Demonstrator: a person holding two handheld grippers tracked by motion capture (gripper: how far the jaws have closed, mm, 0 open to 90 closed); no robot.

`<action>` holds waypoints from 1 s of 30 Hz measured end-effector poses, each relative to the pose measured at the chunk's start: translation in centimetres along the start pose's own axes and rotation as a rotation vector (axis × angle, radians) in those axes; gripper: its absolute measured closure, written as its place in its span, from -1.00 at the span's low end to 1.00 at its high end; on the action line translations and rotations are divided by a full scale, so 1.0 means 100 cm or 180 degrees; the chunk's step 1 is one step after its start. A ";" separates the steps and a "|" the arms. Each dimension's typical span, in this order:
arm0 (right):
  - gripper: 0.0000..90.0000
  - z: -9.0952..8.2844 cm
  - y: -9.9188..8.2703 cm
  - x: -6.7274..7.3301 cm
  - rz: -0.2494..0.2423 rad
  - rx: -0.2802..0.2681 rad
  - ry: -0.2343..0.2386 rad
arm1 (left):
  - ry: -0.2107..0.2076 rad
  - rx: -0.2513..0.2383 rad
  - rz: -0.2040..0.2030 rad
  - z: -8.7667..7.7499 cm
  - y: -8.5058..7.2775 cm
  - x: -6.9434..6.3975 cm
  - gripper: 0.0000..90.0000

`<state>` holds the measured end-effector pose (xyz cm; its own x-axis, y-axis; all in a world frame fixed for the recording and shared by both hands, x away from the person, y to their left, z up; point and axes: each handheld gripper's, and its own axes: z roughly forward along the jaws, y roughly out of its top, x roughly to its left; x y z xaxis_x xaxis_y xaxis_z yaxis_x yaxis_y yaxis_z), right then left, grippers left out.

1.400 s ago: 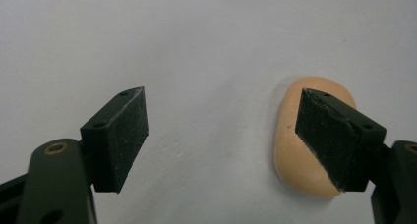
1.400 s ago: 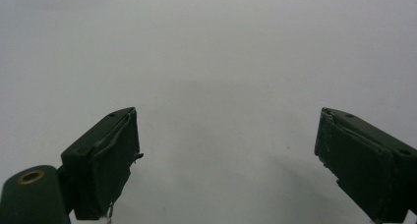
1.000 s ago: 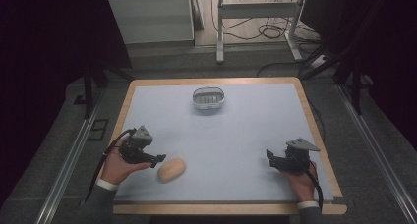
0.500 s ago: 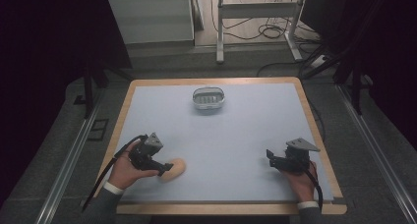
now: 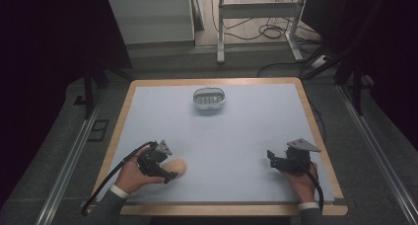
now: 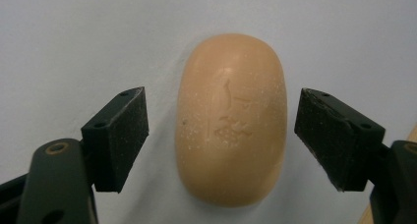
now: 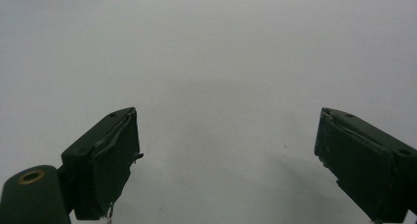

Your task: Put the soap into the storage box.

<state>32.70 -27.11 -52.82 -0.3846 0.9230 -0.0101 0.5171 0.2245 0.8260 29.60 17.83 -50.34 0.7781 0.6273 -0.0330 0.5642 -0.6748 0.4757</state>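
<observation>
Table: I see a pale blue-grey top [image 5: 236, 136] with a wooden rim, lit from above; the sides of the room are dark.
Room: grey floor beyond the far edge, a white cabinet [image 5: 150, 18], a metal frame [image 5: 256, 25] with loose cables [image 5: 268, 32] on the floor behind it. Rails [image 5: 69, 161] run along both sides of the table.
Dish: small grey dish [image 5: 209, 98] near the far edge, roughly centred, well apart from both grippers.
Soap: tan oval bar [image 5: 176, 167] flat on the table, near the front left corner. In the left gripper view the soap [image 6: 231, 118] has a faint embossed mark on top.
Left gripper: my left gripper [image 5: 165, 171] is held low at the soap, hand behind it, cable trailing off the front edge. Jaws spread, one each side of the bar, with a gap on both sides; no contact that I can see.
Right gripper: my right gripper [image 5: 272, 158] sits near the front right corner, pointing left over bare table. Jaws spread wide, nothing between them.
</observation>
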 end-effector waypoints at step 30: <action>-0.78 0.000 0.000 -0.001 0.0024 0.0010 -0.0008 | 0.0020 0.0181 0.0043 0.015 0.002 -0.002 -0.27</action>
<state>32.73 -27.15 -52.82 -0.3788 0.9255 -0.0052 0.5224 0.2184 0.8243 29.98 17.00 -51.60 0.7841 0.6202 -0.0213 0.5686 -0.7042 0.4252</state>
